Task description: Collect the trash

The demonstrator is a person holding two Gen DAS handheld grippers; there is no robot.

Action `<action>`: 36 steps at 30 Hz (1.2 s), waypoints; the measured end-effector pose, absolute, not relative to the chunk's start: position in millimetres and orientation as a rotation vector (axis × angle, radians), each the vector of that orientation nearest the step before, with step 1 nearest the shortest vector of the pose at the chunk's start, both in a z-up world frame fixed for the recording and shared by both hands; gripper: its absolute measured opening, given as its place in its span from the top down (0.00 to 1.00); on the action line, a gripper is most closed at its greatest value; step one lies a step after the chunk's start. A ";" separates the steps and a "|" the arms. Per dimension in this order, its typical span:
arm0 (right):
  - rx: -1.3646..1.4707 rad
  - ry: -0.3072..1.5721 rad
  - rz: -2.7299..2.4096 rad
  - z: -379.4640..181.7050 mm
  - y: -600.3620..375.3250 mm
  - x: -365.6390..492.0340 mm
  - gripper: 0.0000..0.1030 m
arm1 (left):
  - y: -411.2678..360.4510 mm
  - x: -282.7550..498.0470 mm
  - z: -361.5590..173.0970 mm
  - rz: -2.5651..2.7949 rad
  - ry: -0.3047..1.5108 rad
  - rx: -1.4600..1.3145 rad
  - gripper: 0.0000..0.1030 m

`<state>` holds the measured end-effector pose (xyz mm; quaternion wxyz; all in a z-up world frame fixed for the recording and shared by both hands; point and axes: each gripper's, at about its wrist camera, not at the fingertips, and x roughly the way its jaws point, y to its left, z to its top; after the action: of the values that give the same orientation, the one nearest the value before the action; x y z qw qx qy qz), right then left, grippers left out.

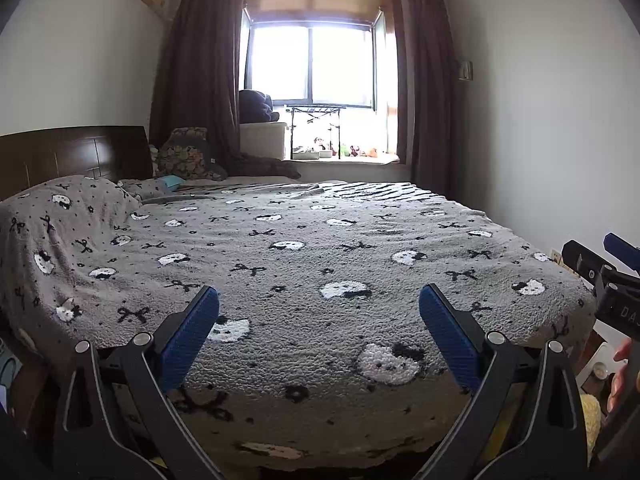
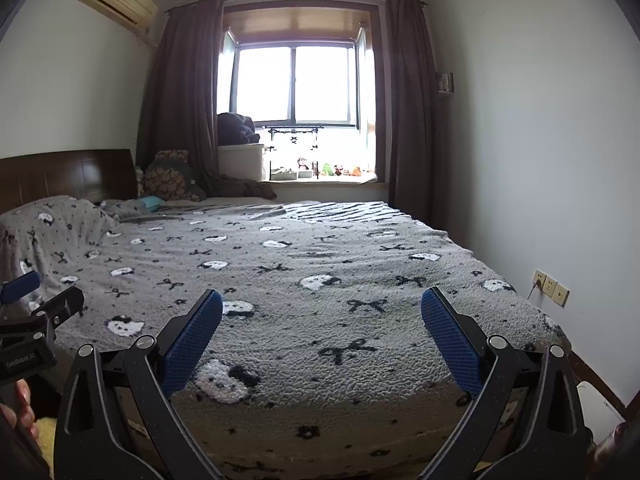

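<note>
Both views are lit by daylight from the window (image 1: pixel 316 66), whose panes are blown out to white with glare spilling onto the sill. The rest of the room is left dim, and the curtains (image 2: pixel 180 92) are rendered as dark masses. The bedspread (image 1: pixel 320 264) is lit most at its far edge and darkens toward its near edge. Strong fisheye bending is seen at the edges, with black vignetted corners. Focus is fairly sharp; slight softness is noted.

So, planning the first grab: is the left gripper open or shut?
Open: the left gripper has its blue pads wide apart, holding nothing above the bed.
</note>
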<state>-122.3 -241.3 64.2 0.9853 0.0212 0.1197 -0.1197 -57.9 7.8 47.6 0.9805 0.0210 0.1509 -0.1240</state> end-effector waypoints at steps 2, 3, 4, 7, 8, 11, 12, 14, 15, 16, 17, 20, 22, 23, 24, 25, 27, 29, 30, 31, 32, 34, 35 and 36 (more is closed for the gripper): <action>0.044 0.241 -0.239 63.9 -241.3 -122.4 0.03 | 7.7 -58.8 47.1 -0.247 0.304 0.042 0.08; 0.044 0.241 -0.239 63.8 -241.0 -122.3 0.03 | 8.1 -58.5 47.1 -0.246 0.305 0.041 0.08; 0.045 0.242 -0.240 63.7 -241.1 -122.3 0.03 | 8.0 -58.2 46.8 -0.246 0.306 0.040 0.08; 0.046 0.245 -0.242 62.9 -241.7 -122.6 0.03 | 7.3 -58.2 46.1 -0.243 0.307 0.040 0.08; 0.046 0.246 -0.243 62.7 -241.7 -122.6 0.03 | 7.4 -58.0 45.9 -0.242 0.308 0.039 0.08; 0.048 0.251 -0.244 62.3 -242.0 -121.6 0.03 | 7.2 -57.7 45.0 -0.239 0.311 0.038 0.08; 0.049 0.252 -0.245 62.0 -241.7 -121.6 0.03 | 7.6 -57.6 44.8 -0.238 0.312 0.037 0.08; 0.049 0.254 -0.244 61.3 -241.9 -121.1 0.03 | 8.2 -57.7 44.6 -0.235 0.314 0.034 0.08; 0.048 0.254 -0.244 61.4 -241.9 -121.0 0.03 | 9.0 -57.5 44.7 -0.235 0.315 0.032 0.08; 0.048 0.255 -0.244 61.1 -241.5 -121.0 0.03 | 9.6 -57.3 44.7 -0.234 0.316 0.029 0.08; 0.048 0.255 -0.245 61.1 -241.9 -120.7 0.03 | 10.3 -57.5 44.7 -0.233 0.316 0.027 0.08; 0.049 0.255 -0.244 60.6 -241.6 -120.6 0.03 | 11.5 -57.2 45.0 -0.229 0.315 0.026 0.08; 0.048 0.255 -0.246 60.6 -241.5 -120.1 0.03 | 11.6 -57.1 44.8 -0.227 0.316 0.026 0.08; 0.049 0.255 -0.244 60.5 -241.8 -120.5 0.03 | 11.8 -57.0 44.6 -0.227 0.316 0.026 0.08; 0.050 0.255 -0.243 60.0 -242.5 -120.1 0.03 | 11.8 -56.9 44.5 -0.227 0.316 0.026 0.08; 0.050 0.255 -0.244 59.8 -242.2 -120.1 0.03 | 11.8 -57.0 44.6 -0.227 0.316 0.027 0.08; 0.051 0.256 -0.243 59.7 -242.2 -120.1 0.03 | 11.7 -56.8 44.3 -0.226 0.318 0.027 0.08; 0.053 0.258 -0.244 59.0 -242.3 -120.2 0.03 | 11.4 -56.8 44.1 -0.225 0.318 0.027 0.08; 0.053 0.259 -0.245 58.9 -242.2 -119.6 0.03 | 11.5 -56.7 44.1 -0.225 0.318 0.026 0.08; 0.054 0.259 -0.245 58.8 -242.0 -119.5 0.03 | 11.9 -57.1 44.0 -0.224 0.319 0.024 0.08; 0.054 0.258 -0.245 58.9 -242.1 -119.4 0.03 | 12.5 -57.2 43.9 -0.221 0.320 0.022 0.08; 0.052 0.258 -0.243 58.9 -241.7 -119.0 0.03 | 13.6 -57.2 43.8 -0.212 0.320 0.020 0.08; 0.051 0.259 -0.243 58.7 -241.3 -118.7 0.03 | 14.0 -56.9 44.0 -0.206 0.320 0.020 0.08; 0.051 0.259 -0.244 58.8 -241.0 -118.2 0.03 | 14.1 -56.6 44.1 -0.202 0.321 0.021 0.08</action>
<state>-118.2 -240.9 58.8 0.9839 0.0256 0.1289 -0.1213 -56.6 14.1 44.1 0.9820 0.0106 0.1596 -0.1003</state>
